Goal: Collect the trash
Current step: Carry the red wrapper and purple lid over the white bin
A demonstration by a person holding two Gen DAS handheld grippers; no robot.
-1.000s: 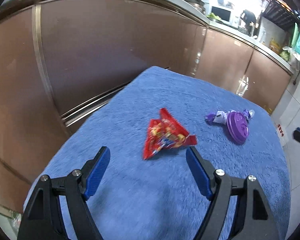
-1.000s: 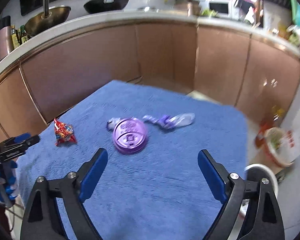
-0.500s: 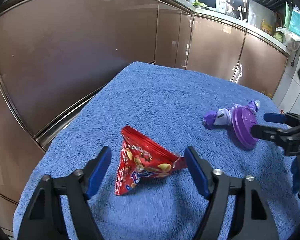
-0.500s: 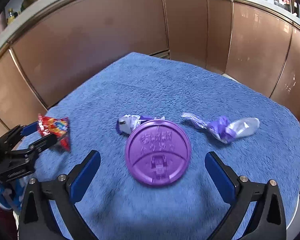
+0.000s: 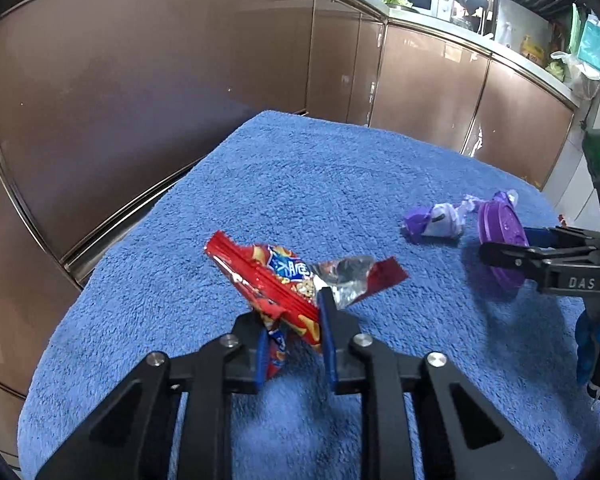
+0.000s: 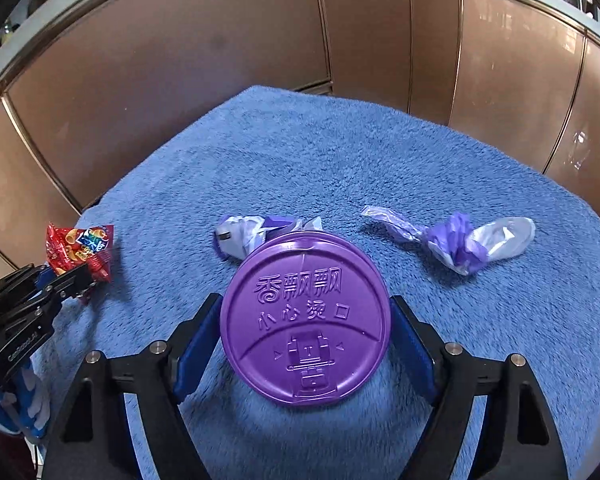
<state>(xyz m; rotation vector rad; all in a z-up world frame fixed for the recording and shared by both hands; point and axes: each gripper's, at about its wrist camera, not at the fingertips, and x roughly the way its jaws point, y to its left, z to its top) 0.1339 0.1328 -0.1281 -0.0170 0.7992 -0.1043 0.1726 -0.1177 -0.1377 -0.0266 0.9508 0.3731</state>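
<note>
Left gripper [image 5: 292,332]: my jaws have just been closing and now pinch the red packet [image 5: 284,280], which crumples up off the towel [image 5: 300,168].
Packet: near the left edge a moment ago, lying flat between spread jaws; now gripped, so I judge it ready to lift.
Right gripper [image 6: 305,344]: my jaws have just been narrowing around the purple lid [image 6: 305,316], one pad at each rim; I cannot tell whether they press yet.
Wrappers: two purple ones [image 6: 256,232] [image 6: 460,244] lie beyond the lid, uncollected.
</note>
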